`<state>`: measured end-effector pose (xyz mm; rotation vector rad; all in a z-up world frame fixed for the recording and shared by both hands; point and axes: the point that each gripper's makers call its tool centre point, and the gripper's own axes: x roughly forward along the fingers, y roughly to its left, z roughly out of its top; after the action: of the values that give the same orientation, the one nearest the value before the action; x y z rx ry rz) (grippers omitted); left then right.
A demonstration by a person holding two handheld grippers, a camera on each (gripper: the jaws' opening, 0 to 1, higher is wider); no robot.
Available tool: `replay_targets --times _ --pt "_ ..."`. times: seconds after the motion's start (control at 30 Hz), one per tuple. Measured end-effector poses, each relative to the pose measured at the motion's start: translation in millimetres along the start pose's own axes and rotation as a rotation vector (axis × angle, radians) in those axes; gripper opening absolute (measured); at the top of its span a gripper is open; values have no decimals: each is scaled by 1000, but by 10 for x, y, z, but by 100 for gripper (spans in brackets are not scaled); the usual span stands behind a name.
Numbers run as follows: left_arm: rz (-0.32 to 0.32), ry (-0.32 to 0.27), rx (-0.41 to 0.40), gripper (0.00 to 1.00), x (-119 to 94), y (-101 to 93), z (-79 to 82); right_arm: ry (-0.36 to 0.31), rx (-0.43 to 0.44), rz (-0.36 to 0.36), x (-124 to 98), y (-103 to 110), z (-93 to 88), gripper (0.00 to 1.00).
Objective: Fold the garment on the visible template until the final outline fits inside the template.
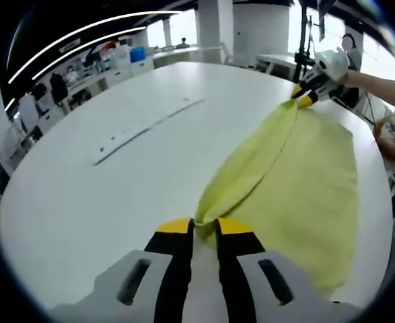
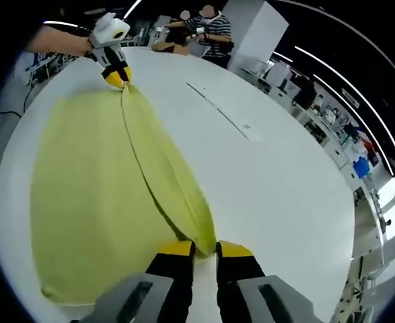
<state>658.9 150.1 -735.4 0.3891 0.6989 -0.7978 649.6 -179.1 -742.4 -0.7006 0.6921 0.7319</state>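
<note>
Beside the white strip [image 1: 143,126] on the table [image 1: 83,202], the yellow garment [image 1: 298,182] is being gripped at opposite ends by the left gripper [image 1: 204,225] and right gripper [image 2: 204,247], apparently to keep the fold taut.

Left gripper [image 1: 204,227] seen at bottom centre, fingers [image 1: 177,232] pinched together on cloth; right gripper [image 2: 204,249] likewise, bottom centre, fingers closed.

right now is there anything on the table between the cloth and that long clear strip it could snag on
Nothing visible. The yellow garment is pinched at opposite ends by the left gripper and the right gripper, and only bare white table lies between it and the clear strip.
</note>
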Motion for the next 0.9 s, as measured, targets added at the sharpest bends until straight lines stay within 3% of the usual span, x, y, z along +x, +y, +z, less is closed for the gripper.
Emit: replay_targets --times 0.2,0.27,0.37,0.43,0.57,0.67,0.73,0.9 --pt "27 -43 -113 2 31 68 55 -37 128 -17 1 -60 40 1" --pt "24 -63 -212 2 38 85 58 -46 213 -13 11 -79 28 1" --pt "70 -71 -295 2 42 185 30 -59 341 -20 45 -123 -4 1" --pt "67 -93 -308 2 48 177 65 -60 436 -35 75 -153 -25 1" --pt "121 -61 -283 3 71 190 31 -50 430 -61 120 -172 -31 2" --pt "150 -69 -289 4 52 231 43 -46 448 -72 115 -175 -38 7" --pt "169 -89 -297 7 14 260 69 -41 476 -67 104 -155 -45 14" --pt "162 -128 -315 25 -90 257 117 -43 486 -59 19 -115 -18 36"
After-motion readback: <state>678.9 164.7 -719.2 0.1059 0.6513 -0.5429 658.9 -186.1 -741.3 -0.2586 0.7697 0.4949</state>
